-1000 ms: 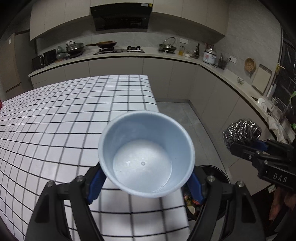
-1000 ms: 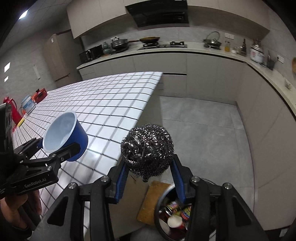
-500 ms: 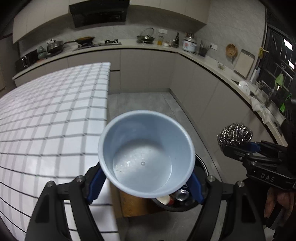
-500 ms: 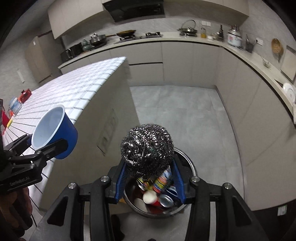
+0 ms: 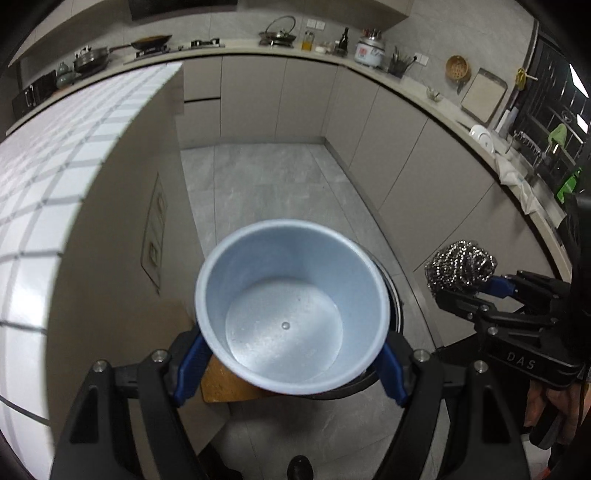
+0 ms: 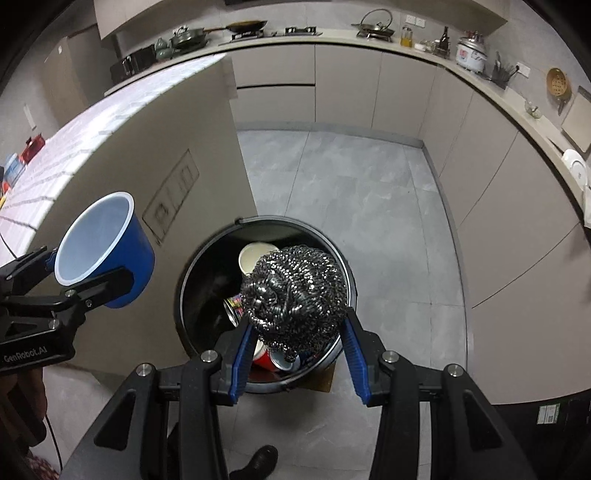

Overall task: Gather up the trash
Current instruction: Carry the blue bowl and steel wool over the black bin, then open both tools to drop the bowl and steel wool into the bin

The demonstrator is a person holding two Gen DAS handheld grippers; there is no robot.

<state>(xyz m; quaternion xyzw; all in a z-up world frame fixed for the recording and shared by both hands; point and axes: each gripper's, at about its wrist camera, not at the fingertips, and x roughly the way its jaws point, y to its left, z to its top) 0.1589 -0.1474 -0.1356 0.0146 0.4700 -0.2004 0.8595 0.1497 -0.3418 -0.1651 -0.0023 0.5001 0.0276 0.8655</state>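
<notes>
Two grippers over grey kitchen floor (image 6: pixel 369 192), left gripper (image 5: pixel 291 363) pinching blue cup (image 5: pixel 291 317), right gripper (image 6: pixel 295 345) pinching steel scourer (image 6: pixel 295 295)

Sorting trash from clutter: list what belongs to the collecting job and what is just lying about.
Job:
- blue cup, clamped in the left gripper
- steel wool ball, clamped in the right gripper
- trash bin, already holding cans and cups

Lying about:
- frying pan
- rice cooker
- kettle
- cutting board
</notes>
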